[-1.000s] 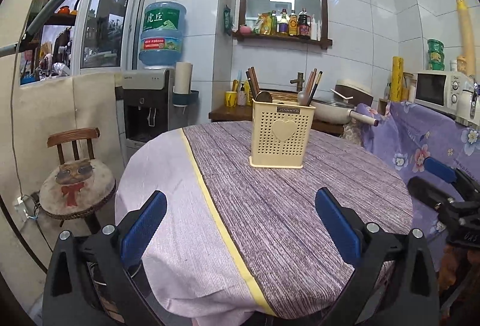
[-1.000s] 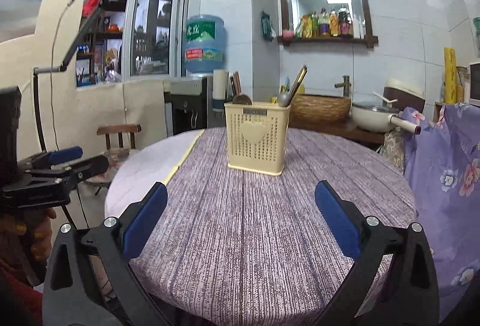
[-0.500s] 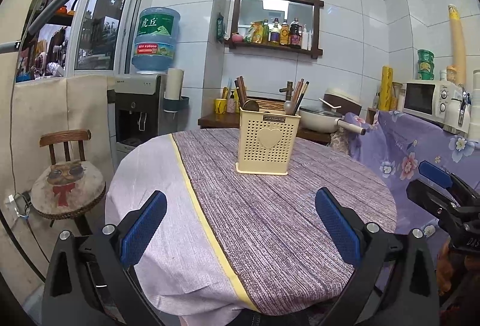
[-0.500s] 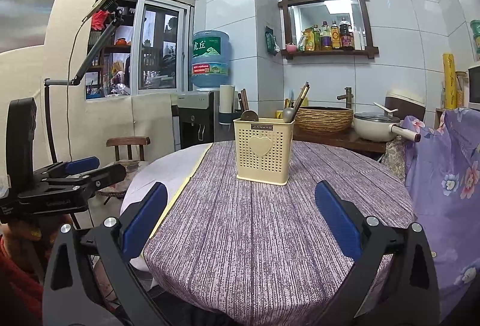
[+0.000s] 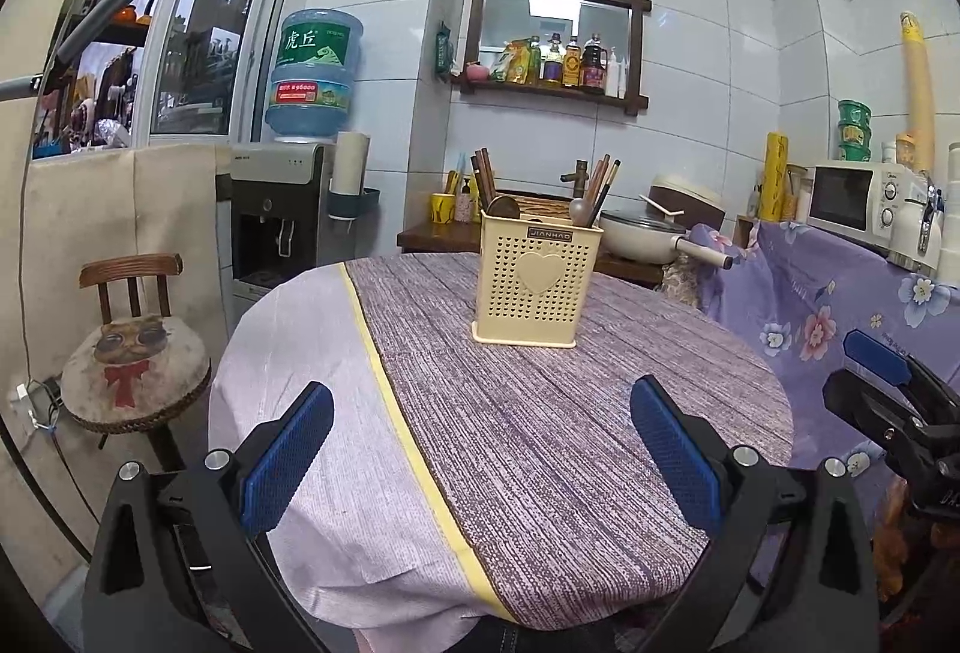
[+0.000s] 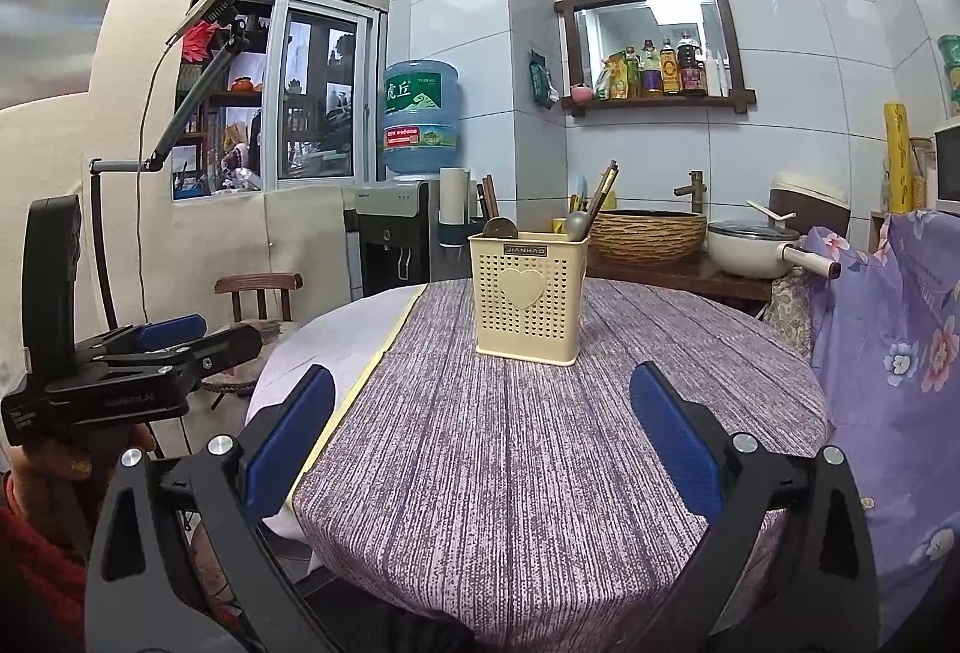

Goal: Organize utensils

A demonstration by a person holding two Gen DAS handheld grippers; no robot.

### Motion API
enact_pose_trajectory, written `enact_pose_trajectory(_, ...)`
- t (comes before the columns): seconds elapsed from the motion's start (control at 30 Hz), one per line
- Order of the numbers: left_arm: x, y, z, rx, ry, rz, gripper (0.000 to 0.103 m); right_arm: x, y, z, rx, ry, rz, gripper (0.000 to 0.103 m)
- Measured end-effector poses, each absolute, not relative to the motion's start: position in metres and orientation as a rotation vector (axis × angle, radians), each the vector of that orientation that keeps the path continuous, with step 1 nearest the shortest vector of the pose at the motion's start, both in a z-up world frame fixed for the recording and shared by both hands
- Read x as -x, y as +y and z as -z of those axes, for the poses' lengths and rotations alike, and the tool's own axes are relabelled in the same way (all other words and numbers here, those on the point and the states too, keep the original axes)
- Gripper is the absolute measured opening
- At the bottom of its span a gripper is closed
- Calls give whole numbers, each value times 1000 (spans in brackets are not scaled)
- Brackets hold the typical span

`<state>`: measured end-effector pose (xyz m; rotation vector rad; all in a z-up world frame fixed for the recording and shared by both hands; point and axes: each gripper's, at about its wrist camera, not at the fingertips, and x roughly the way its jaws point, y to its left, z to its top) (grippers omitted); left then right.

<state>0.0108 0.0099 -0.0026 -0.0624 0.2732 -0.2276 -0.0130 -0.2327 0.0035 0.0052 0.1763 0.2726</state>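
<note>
Utensils [image 5: 594, 191] stand in the cream holder [image 5: 536, 282], well ahead of both grippers on the round desk [image 5: 540, 413]. Left gripper [image 5: 480, 449] and right gripper [image 6: 480, 437] both have jaws spread wide, holding nothing, near the desk's front edge. Chopsticks and what look like two spoons poke out; the holder sits upright on the purple striped cloth [image 6: 510, 443].

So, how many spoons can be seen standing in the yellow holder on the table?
2. A dark brown spoon stands at the left side of the holder, and a grey spoon at the right side, beside the chopsticks. The holder's walls may hide more.
</note>
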Motion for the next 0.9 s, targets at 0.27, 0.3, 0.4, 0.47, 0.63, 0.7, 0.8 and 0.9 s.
enact_pose_trajectory(0.27, -11, 8, 2, 64, 282, 241, 98, 14, -235, -2, -24, 179, -273, 97)
enact_pose_trajectory(0.3, -11, 7, 3, 57, 287, 241, 98, 14, -234, -2, -25, 179, -271, 97)
enact_pose_trajectory(0.4, -11, 4, 2, 48, 289, 238, 98, 14, -235, -1, -25, 179, -271, 97)
enact_pose_trajectory(0.47, -10, 4, 1, 54, 287, 238, 98, 15, -235, 0, -25, 182, -272, 97)
enact_pose_trajectory(0.63, -11, 5, 1, 69, 290, 233, 98, 15, -235, 1, -29, 184, -272, 97)
enact_pose_trajectory(0.7, -12, 5, 2, 69, 294, 233, 98, 15, -235, 1, -29, 185, -273, 97)
enact_pose_trajectory(0.8, -12, 4, 2, 66, 295, 238, 98, 15, -235, 1, -27, 186, -271, 97)
enact_pose_trajectory(0.9, -12, 4, 2, 68, 293, 233, 98, 14, -234, 2, -26, 187, -271, 97)
